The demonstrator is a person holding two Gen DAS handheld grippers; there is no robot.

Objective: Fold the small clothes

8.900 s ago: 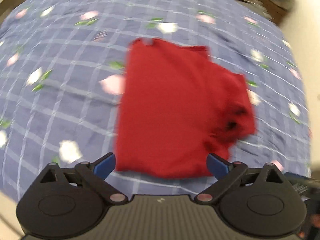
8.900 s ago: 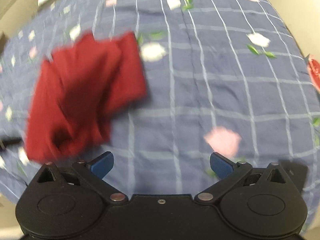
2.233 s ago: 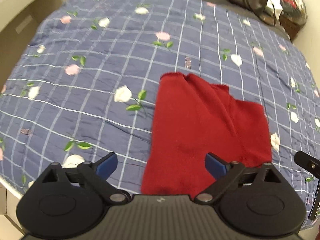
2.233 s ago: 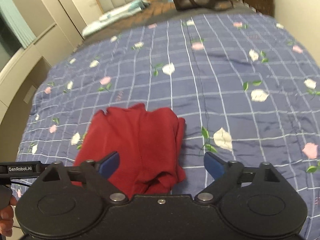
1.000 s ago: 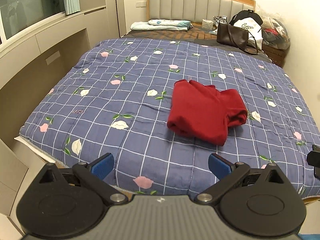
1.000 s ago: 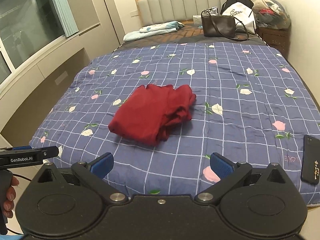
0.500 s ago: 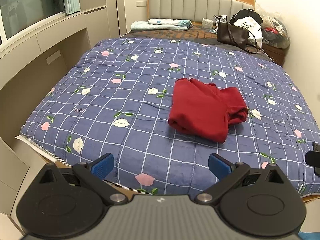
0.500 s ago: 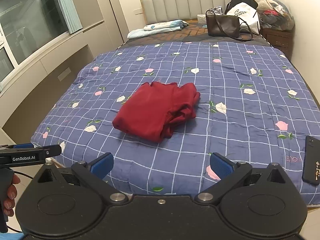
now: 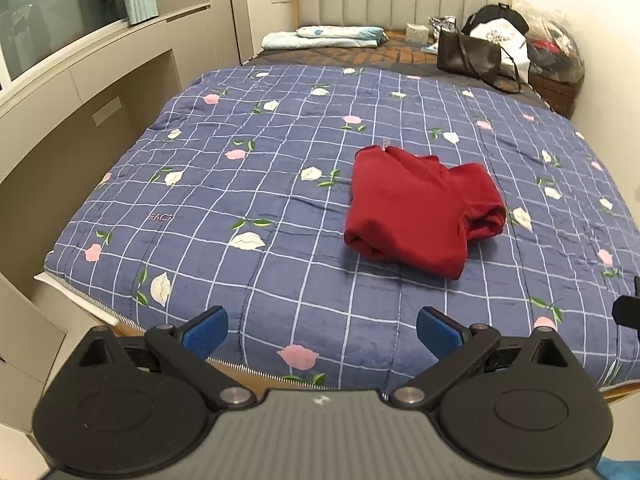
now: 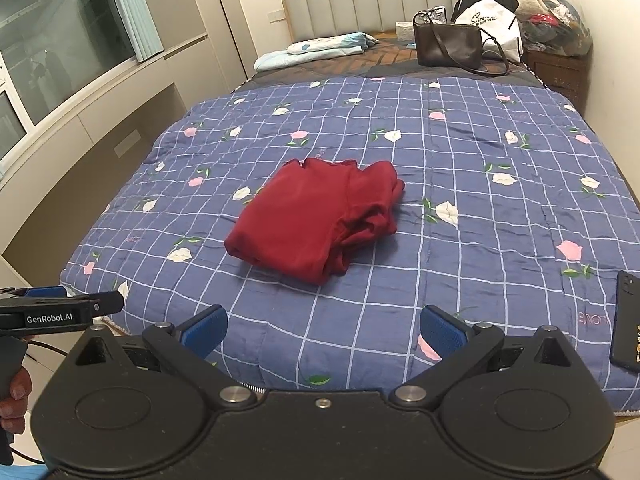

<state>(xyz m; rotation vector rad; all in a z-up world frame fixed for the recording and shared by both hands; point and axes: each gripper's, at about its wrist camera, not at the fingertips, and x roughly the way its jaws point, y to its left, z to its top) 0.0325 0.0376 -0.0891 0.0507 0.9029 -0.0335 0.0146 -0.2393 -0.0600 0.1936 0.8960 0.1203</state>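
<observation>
- A red garment (image 9: pixel 420 212) lies folded into a rough bundle near the middle of a bed, on a blue checked quilt (image 9: pixel 260 184) with flowers.
- The left gripper (image 9: pixel 322 328) hangs at the foot of the bed, jaws wide apart, empty.
- The right gripper (image 10: pixel 324 330) does likewise, well short of the garment.
- A black phone (image 10: pixel 626 322) lies at the quilt's right edge.

black gripper (image 10: pixel 322 330) frames, blue pads (image 10: pixel 204 330) (silver pivot screws), white "genrobot.ai" lettering.
</observation>
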